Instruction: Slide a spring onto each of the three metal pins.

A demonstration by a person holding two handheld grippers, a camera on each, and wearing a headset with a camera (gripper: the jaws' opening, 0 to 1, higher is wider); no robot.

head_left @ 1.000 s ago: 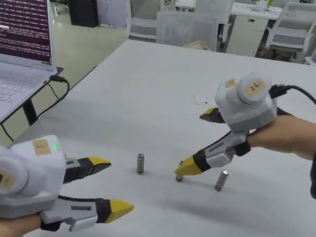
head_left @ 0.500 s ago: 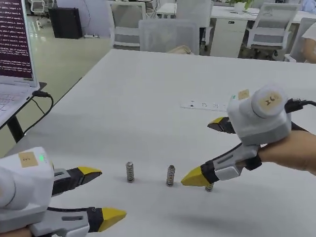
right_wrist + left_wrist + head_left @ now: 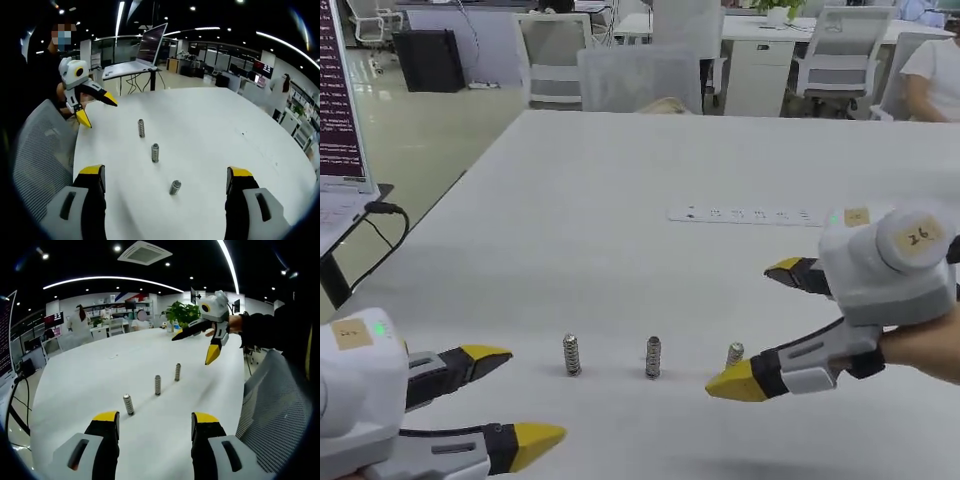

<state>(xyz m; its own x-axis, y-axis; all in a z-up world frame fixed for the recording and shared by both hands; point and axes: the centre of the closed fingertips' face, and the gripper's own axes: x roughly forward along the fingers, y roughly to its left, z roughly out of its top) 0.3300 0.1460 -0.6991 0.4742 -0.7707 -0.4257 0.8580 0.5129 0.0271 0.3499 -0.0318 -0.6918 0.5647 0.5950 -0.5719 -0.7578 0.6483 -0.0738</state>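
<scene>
1. The desk (image 3: pixel 620 200) is wide, white and smooth. The three springs stand in a row on its near part, straight on the surface and in no tray or box.
2. Your right tool (image 3: pixel 745 325) hovers just right of the row. Its jaws are spread wide with nothing between them, and its lower yellow tip is near the last spring but apart from it.
3. Your left tool (image 3: pixel 525 395) sits low on the left, well apart from the row, with its jaws likewise parted and empty.
4. The left spring (image 3: pixel 572 354) and middle spring (image 3: pixel 653 357) stand upright. The right spring (image 3: pixel 734 353) seems to lean a little, though that is hard to tell for sure.
5. The coils hide the pins, so it is a judgement that each spring stands because a pin runs up its core. If so, all three are loaded and the task looks about done.
6. Expect these small metal coils to be very light, springy along their length and slick on the outside. A hard pinch may shoot one out of the jaws, and a loose one would likely roll on the smooth desk.
7. If the right spring needs seating, take it across the coils at mid-height with the tips only and squeeze gently. Press straight down, because a sideways nudge could tip so slim a pin.
</scene>
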